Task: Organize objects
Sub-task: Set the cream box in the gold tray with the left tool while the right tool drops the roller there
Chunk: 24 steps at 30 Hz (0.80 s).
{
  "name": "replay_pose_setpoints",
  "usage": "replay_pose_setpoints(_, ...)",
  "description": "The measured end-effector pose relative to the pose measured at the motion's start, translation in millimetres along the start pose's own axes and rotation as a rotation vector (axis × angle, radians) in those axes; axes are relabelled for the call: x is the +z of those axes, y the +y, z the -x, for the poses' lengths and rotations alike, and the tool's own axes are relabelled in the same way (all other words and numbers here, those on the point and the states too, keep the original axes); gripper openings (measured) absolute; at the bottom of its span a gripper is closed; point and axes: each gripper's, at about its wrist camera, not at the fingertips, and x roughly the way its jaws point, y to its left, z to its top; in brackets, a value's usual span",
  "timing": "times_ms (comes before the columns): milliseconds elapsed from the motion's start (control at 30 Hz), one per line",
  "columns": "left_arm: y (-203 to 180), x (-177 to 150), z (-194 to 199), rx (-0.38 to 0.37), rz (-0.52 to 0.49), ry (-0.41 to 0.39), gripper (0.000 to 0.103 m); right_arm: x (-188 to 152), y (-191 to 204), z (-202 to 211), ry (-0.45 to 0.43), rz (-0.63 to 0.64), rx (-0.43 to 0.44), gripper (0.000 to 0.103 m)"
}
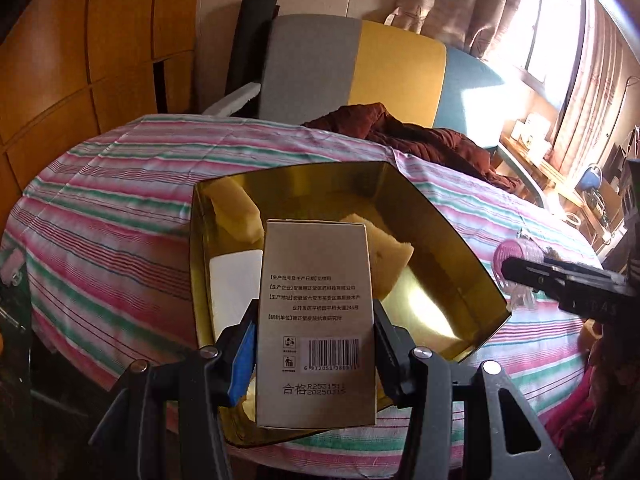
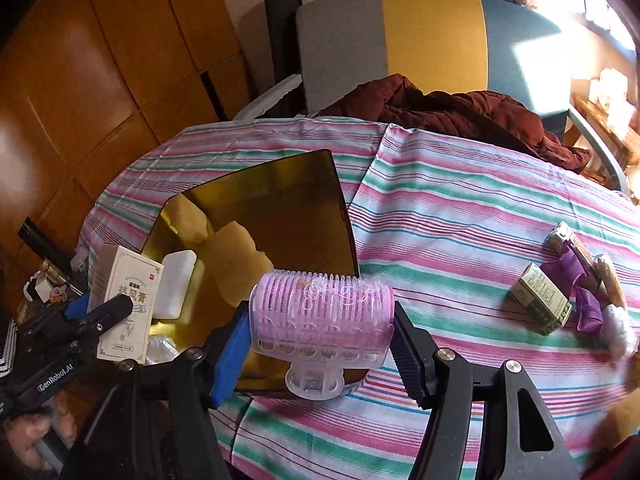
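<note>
the left gripper (image 1: 314,334) is clamped on a tall beige carton (image 1: 316,320), held upright over the near end of the gold tray (image 1: 448,240). the right gripper (image 2: 320,332) pinches a pink hair roller (image 2: 322,312) by its ends, just above the tray's near edge. inside the tray lie a white soap bar (image 2: 175,284) and yellow sponge pieces (image 2: 236,264). a small green box (image 2: 540,298) sits well apart on the striped tablecloth (image 2: 440,208)
</note>
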Motion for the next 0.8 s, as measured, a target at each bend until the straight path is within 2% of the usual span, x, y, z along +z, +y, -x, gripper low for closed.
replay_pose_setpoints(233,-2.7,2.3,-8.0,0.009,-0.008,0.014,0.051,21.2,4.4,-13.9,0.009,0.036,-0.018,0.066)
replay_pose_setpoints(733,-4.7,12.6,-26.2,0.025,0.006,0.052,0.052,108.6,20.1,-86.2,0.043,0.074,-0.008,0.066)
replay_pose_setpoints(800,-5.5,12.9,-27.7,0.033,0.005,0.058,0.055,115.9,23.6,-93.0,0.042,0.077,-0.011,0.071)
